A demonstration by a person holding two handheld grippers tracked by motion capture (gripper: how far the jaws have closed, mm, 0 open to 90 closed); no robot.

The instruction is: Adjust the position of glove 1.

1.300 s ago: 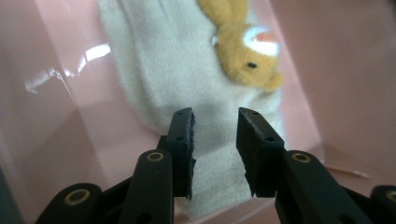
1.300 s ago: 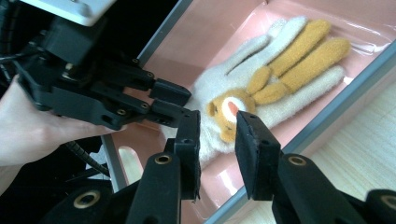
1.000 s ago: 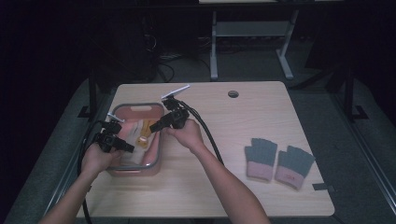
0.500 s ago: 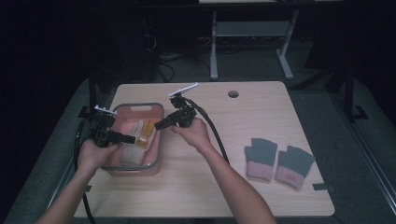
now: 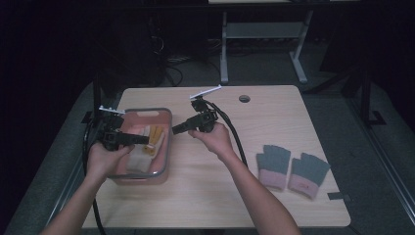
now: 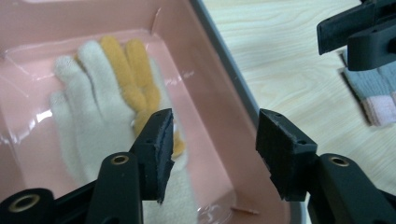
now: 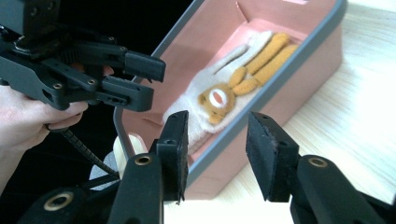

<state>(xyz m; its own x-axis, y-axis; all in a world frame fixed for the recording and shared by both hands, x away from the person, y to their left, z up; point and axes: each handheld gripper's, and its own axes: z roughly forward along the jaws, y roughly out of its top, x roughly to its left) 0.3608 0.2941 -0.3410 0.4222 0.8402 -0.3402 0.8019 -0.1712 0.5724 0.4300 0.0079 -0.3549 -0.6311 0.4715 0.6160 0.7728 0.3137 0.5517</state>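
Grey-and-pink gloves (image 5: 292, 168) lie nearest on the bench (image 5: 230, 196). Beyond them, the cream-and-orange glove (image 5: 145, 145) lies flat inside the pink tray (image 5: 165, 147). Left hand-held gripper (image 5: 142, 139) hovers above it, jaws apart, empty. Right hand-held gripper (image 5: 177, 129) hangs beside the tray rim, likewise spread.

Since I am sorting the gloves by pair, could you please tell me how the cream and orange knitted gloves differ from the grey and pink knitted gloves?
The cream and orange knitted gloves lie inside the pink plastic bin, overlapping; the grey and pink knitted gloves lie on the bare wooden table, side by side. The cream pair is near both grippers; the grey pair lies apart at the right. Both are knitted pairs lying flat.
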